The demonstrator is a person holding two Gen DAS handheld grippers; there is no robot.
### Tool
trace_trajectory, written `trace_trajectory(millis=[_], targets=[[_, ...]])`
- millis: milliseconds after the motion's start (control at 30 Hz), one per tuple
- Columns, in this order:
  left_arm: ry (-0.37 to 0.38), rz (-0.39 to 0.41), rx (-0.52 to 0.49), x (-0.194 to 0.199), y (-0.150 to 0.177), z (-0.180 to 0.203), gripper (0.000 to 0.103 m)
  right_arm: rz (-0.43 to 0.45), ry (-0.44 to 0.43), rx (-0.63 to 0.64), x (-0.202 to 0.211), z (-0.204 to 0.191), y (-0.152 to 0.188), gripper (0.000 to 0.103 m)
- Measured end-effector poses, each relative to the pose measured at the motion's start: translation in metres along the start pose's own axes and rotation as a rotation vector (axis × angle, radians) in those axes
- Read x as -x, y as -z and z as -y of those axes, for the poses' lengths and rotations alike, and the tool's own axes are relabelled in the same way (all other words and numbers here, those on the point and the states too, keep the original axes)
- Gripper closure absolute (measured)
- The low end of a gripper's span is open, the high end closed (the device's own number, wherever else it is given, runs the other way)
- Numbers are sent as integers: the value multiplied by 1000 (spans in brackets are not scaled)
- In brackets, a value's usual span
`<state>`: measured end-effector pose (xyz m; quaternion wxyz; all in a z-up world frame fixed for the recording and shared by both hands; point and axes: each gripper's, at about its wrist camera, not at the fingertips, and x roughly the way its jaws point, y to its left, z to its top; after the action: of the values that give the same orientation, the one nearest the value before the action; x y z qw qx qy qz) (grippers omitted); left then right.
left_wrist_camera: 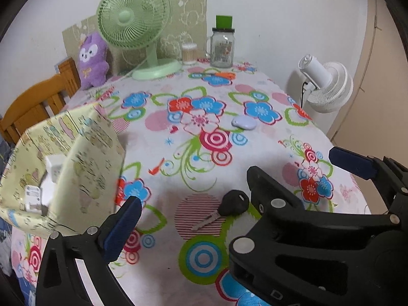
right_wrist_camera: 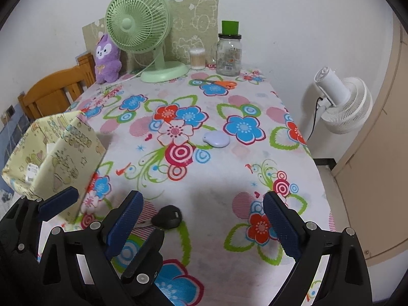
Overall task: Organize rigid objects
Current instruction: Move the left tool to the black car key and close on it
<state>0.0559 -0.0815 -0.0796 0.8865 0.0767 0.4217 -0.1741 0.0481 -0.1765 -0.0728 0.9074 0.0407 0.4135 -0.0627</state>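
Observation:
A black-headed key (left_wrist_camera: 233, 205) (right_wrist_camera: 169, 216) lies on the flowered tablecloth near the front edge. My left gripper (left_wrist_camera: 199, 211) hangs above it with its jaws wide open and nothing in them; its left pad (left_wrist_camera: 123, 227) shows, while its right finger is hidden behind the right gripper's black finger (left_wrist_camera: 270, 193). My right gripper (right_wrist_camera: 202, 199) is open too and holds nothing, with the key low beside its left pad (right_wrist_camera: 125, 224). A lilac oval gadget (left_wrist_camera: 243, 122) (right_wrist_camera: 216, 139) rests mid-table. A paper-covered box (left_wrist_camera: 84, 158) (right_wrist_camera: 63, 153) at the left holds white items (left_wrist_camera: 51, 176).
Along the back wall stand a green desk fan (right_wrist_camera: 139, 28), a purple plush (right_wrist_camera: 105, 58), a cotton-swab tub (right_wrist_camera: 197, 60) and a glass jar (right_wrist_camera: 228, 53). Orange scissors (right_wrist_camera: 224, 84) lie in front of the jar. A white floor fan (right_wrist_camera: 341, 104) stands right of the table, a wooden chair (right_wrist_camera: 51, 91) left.

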Motion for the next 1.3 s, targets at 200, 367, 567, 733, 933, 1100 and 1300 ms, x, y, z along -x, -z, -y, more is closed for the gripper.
trace_trajectory(millis=[200,367,567,733,933,1100,1300], targets=[[-44,7,-25,-14,8,5,0,-33,-20,-8,-19,7,9,6],[-49,1,-30,-28,13,6,0,-29,-7,11,-29,10,14,6],[-35,-21,-32,-42,17,6,0,-35,1,17,-40,16,18,6],[-27,-26,-31,-49,17,6,2,-55,-4,-23,-48,29,20,6],[-5,-47,-10,-58,14,5,6,-62,11,-41,-55,41,19,6],[9,-41,-8,-55,14,9,18,-75,14,-65,-61,50,18,6],[50,-34,-40,-50,11,19,69,-88,2,-49,-65,48,17,6]])
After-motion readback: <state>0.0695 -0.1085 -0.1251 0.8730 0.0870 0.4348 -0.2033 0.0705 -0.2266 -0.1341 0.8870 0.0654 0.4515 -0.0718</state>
